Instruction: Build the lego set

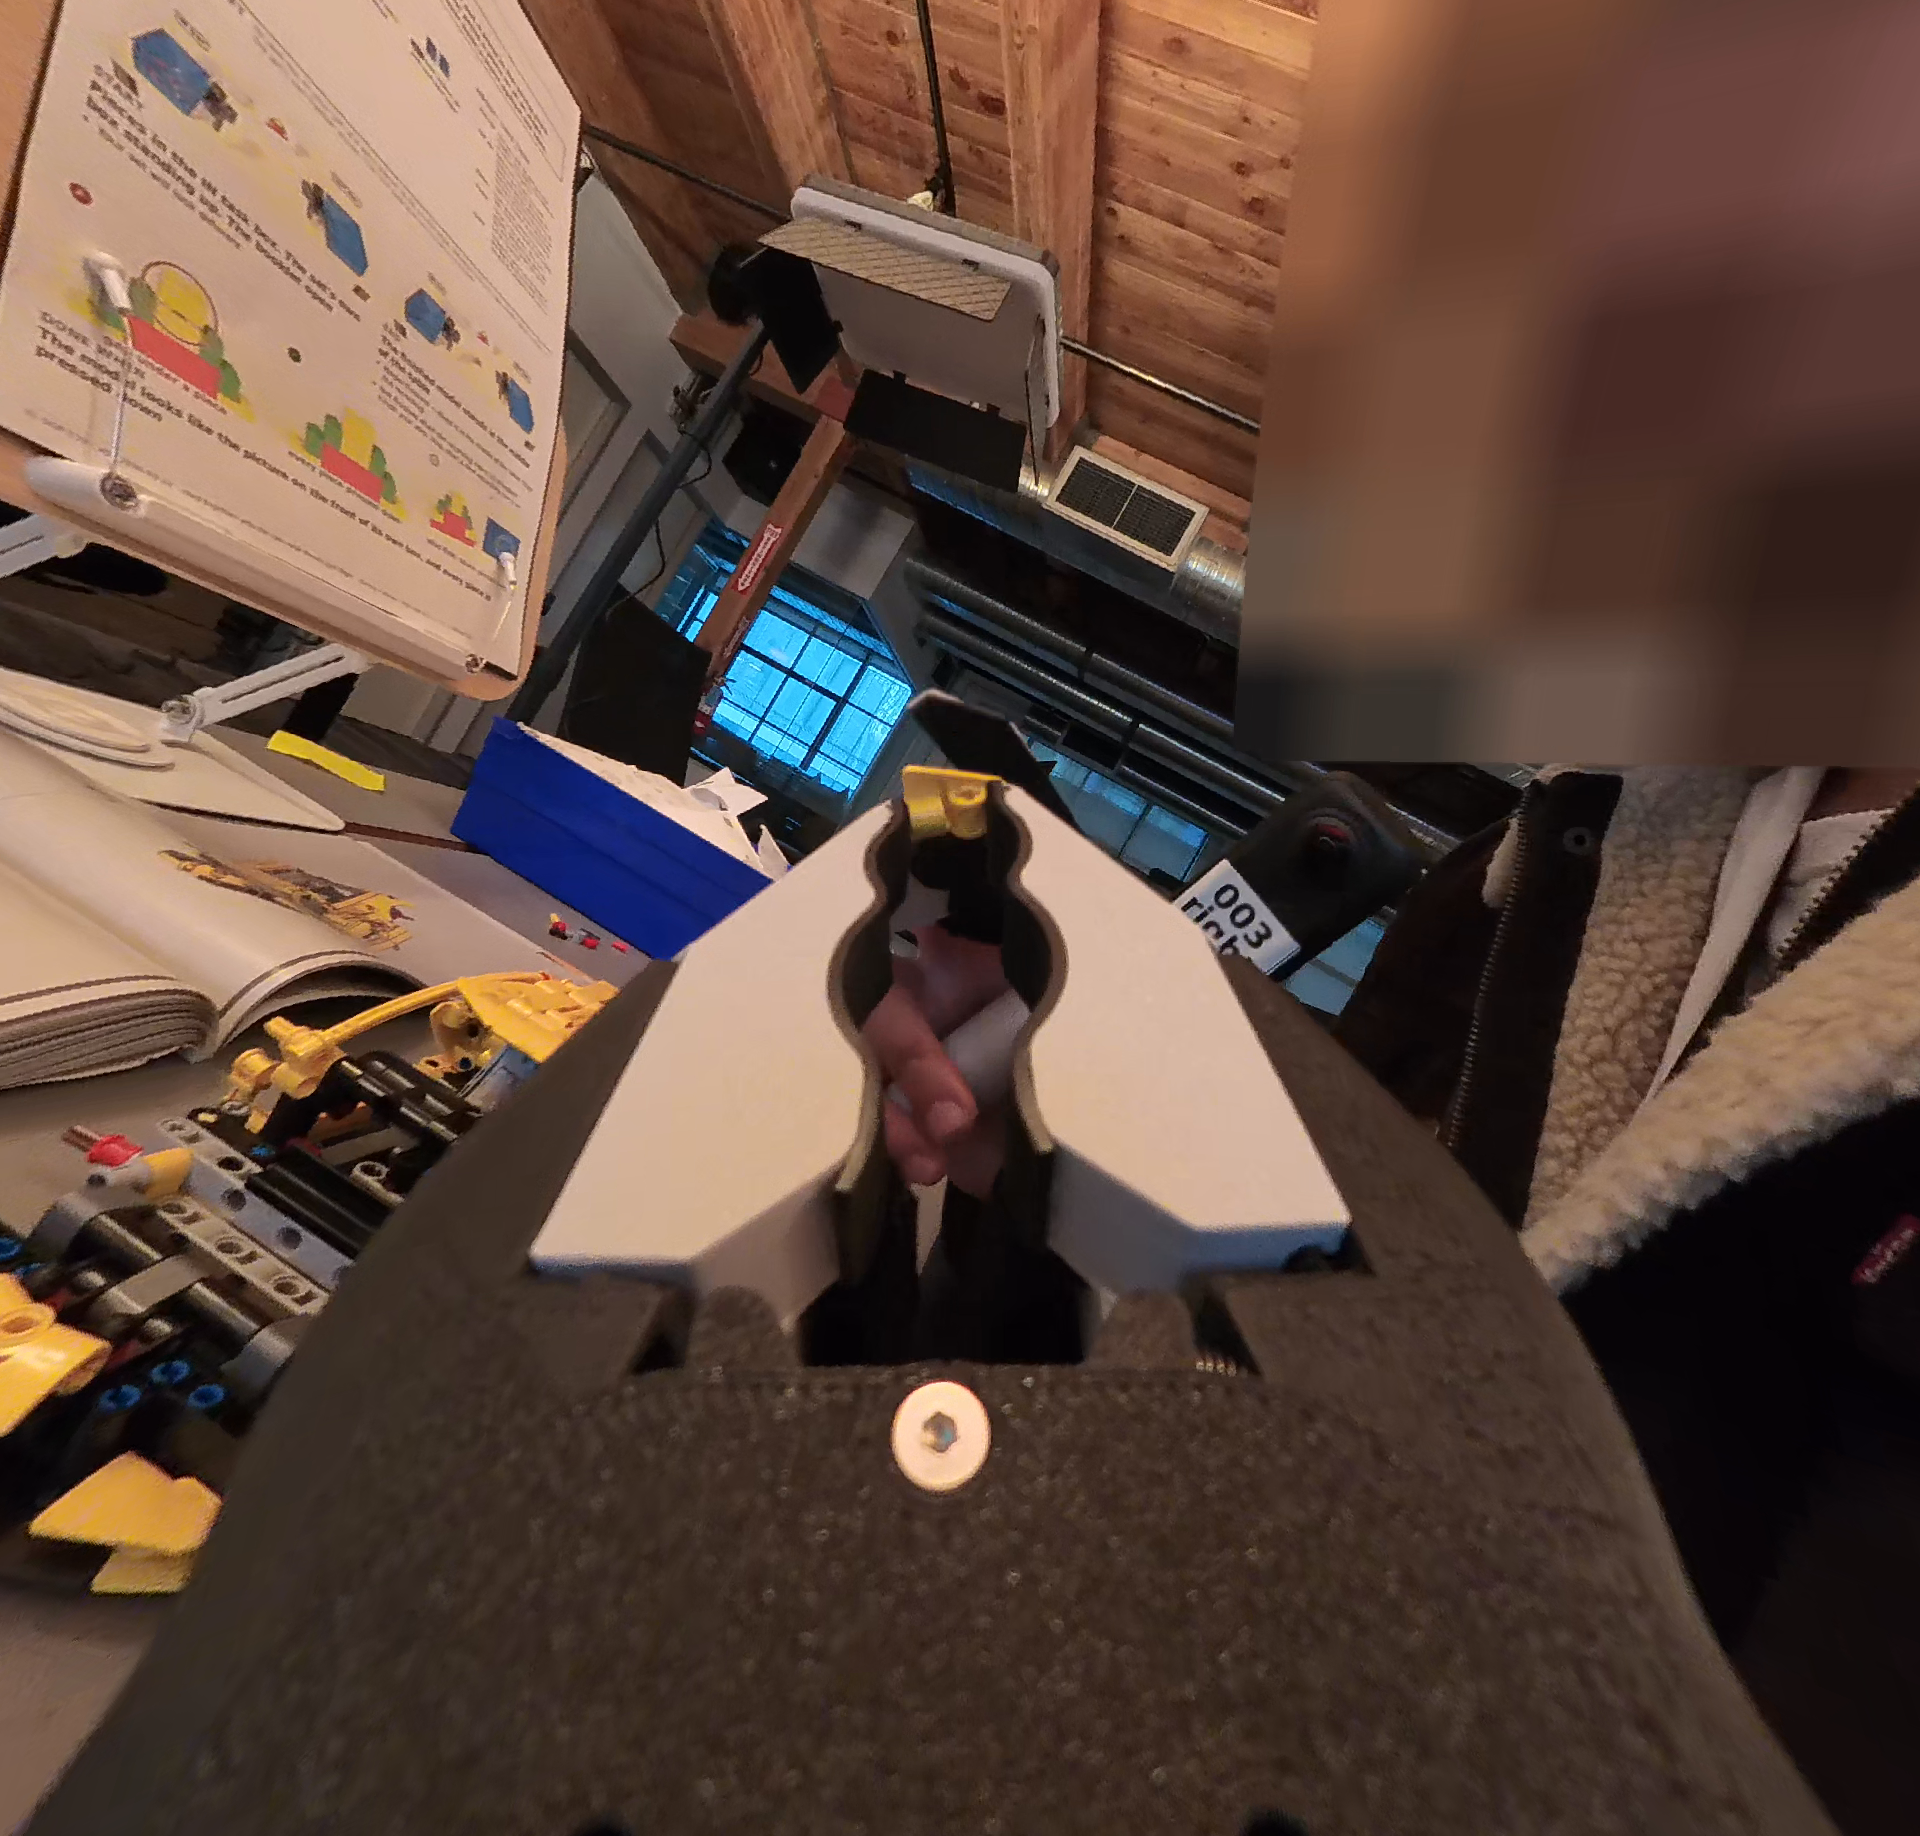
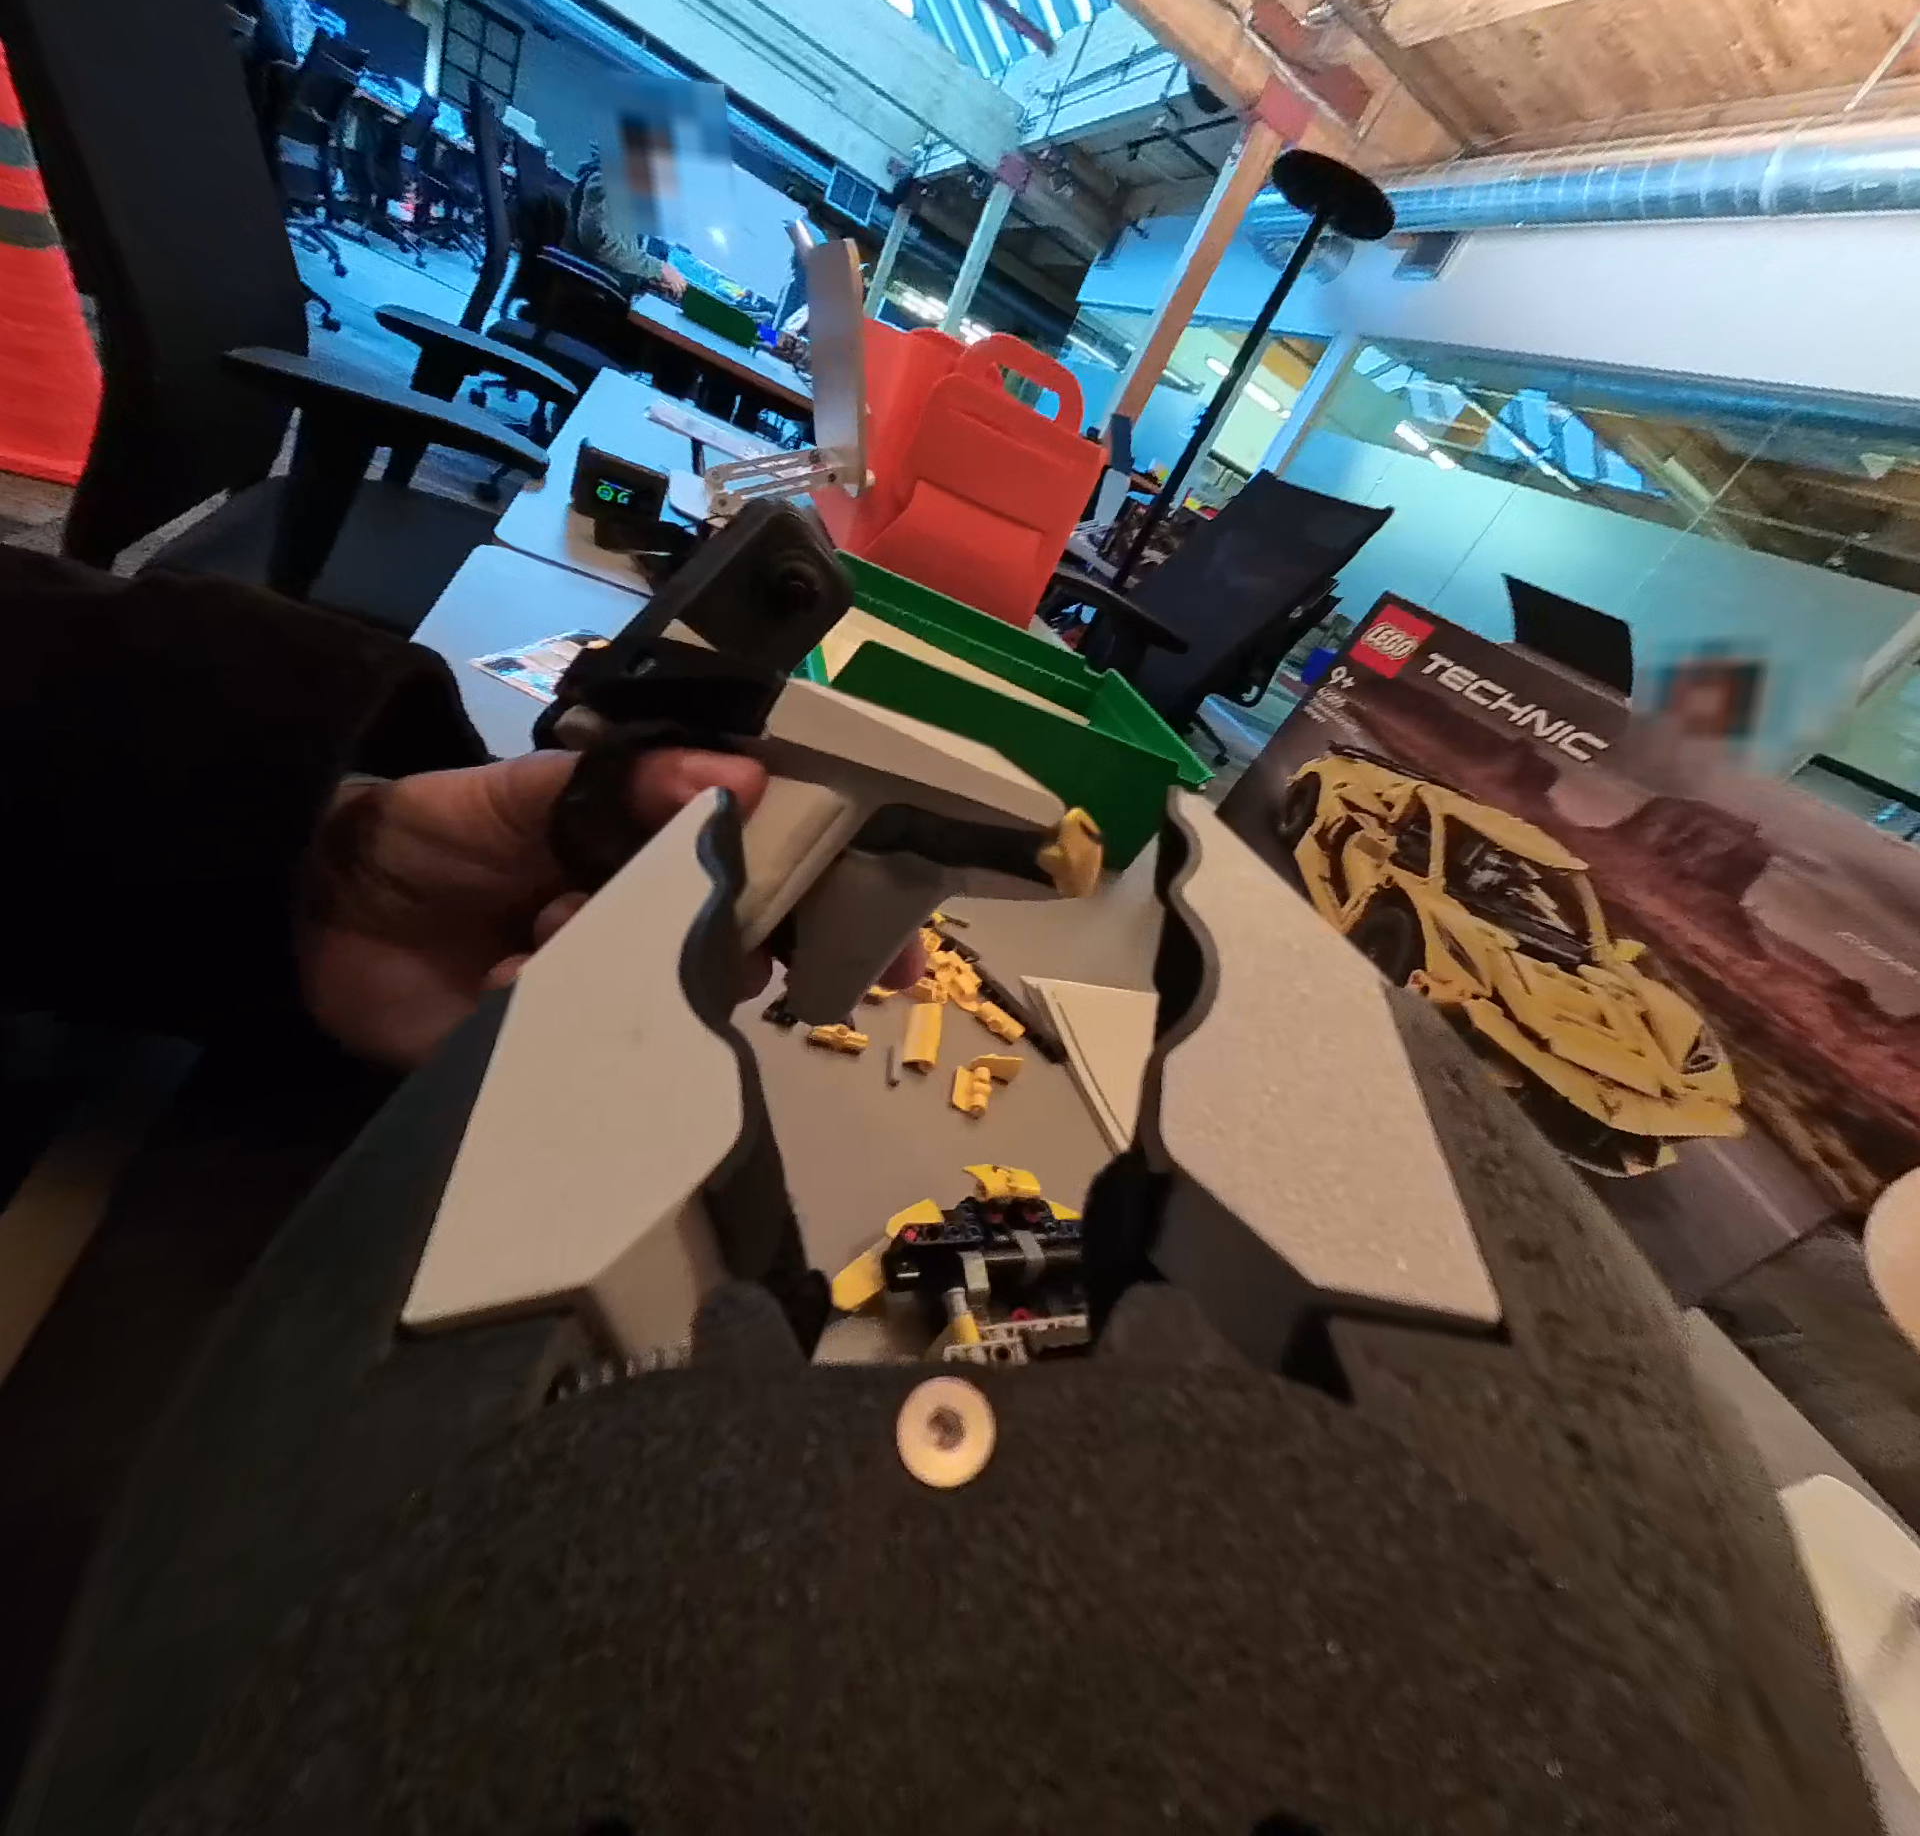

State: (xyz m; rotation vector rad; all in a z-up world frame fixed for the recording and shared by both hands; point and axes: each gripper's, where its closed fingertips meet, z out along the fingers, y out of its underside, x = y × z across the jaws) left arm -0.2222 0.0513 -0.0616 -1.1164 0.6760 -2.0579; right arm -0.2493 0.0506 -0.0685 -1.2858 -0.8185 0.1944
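My left gripper (image 1: 943, 784) is raised off the table and shut on a small yellow Lego piece (image 1: 951, 810) at its fingertips. In the right wrist view the left gripper (image 2: 1039, 846) reaches in from the left with the yellow piece (image 2: 1075, 851) at its tip, between my right gripper's fingers. My right gripper (image 2: 945, 820) is open and empty. The partly built black and yellow model (image 2: 987, 1256) lies on the table below it and also shows in the left wrist view (image 1: 229, 1215). Several loose yellow pieces (image 2: 956, 1023) lie on the table.
An open instruction book (image 1: 156, 955) and a blue bin (image 1: 603, 830) sit behind the model. An instruction board (image 1: 281, 259) stands on a holder. A green bin (image 2: 997, 716), a red bag (image 2: 966, 477) and the set's box (image 2: 1507, 903) stand at the far side. Both grippers' tips are close together, under 4 cm apart.
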